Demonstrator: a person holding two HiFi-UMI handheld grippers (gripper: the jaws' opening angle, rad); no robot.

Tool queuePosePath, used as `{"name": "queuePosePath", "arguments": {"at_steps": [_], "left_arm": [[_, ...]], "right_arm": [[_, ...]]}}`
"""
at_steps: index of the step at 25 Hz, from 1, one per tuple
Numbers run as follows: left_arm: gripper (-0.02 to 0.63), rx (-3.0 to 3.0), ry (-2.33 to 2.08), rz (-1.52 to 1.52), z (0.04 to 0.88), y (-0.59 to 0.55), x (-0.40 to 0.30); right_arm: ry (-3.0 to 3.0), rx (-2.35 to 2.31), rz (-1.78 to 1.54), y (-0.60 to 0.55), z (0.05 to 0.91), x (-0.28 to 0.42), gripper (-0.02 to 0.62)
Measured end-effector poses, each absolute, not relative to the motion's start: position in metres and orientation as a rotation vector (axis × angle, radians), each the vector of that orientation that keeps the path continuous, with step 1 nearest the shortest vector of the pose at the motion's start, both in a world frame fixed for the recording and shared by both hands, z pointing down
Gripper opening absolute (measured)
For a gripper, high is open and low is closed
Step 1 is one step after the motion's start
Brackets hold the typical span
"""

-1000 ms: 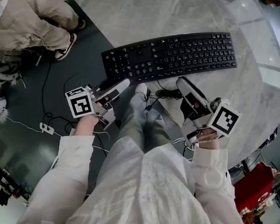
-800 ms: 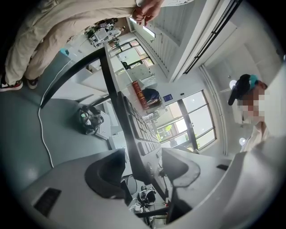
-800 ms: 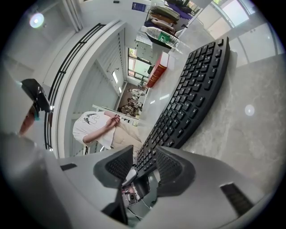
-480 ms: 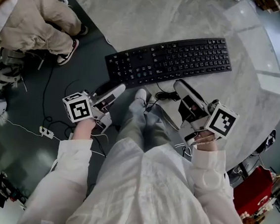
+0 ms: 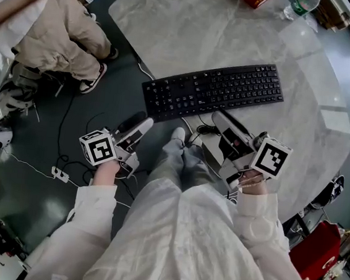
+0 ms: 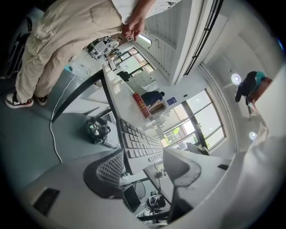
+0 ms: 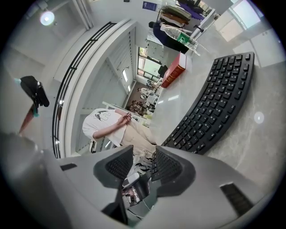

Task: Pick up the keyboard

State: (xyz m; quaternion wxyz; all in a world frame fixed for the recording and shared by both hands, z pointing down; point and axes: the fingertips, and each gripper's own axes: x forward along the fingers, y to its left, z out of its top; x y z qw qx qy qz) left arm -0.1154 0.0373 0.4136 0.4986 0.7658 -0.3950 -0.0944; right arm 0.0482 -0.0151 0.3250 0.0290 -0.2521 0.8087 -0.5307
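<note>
A: Where's the keyboard [image 5: 214,89]?
B: Flat on the table [image 5: 193,26], centre frame, untouched.
A: And the tongs?
B: The left tongs [image 5: 140,124], lower left, have just been opening; wide now, nothing between. The right tongs [image 5: 218,117], lower right: moderate gap, empty.

Left gripper [image 5: 141,123] jaws are opening wider, empty, easing off the keyboard [image 5: 214,91]; right gripper [image 5: 222,121] is lifting.

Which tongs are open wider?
The left tongs: their jaws have just been opening and stand wide apart, nothing between them. The right tongs show a narrower gap.
</note>
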Motion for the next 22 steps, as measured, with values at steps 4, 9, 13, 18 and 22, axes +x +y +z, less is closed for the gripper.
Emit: {"name": "queuePosePath", "arguments": {"at_steps": [4,9,13,18,22], "left_arm": [[0.264,1.914,-0.951,-0.233,0.382,0.031,-0.11],[0.262,2.011,-0.906,-0.253,0.343,0.021,-0.092],[0.262,2.104,-0.877,-0.243,0.31,0.01,-0.069],[0.238,2.21,-0.824,-0.252,0.275,-0.001,-0.042],[0.201,2.275,-0.801,-0.289,0.253,-0.006,-0.025]], "right_arm": [[2.525,-0.74,-1.602,-0.015,0.309,0.04,0.17],[2.555,-0.759,-1.465,-0.02,0.28,0.043,0.098],[2.595,-0.811,-1.382,-0.022,0.259,0.049,0.078],[2.795,-0.915,-1.184,-0.016,0.245,0.051,0.069],[2.872,-0.948,-1.023,-0.012,0.229,0.053,0.051]]}}
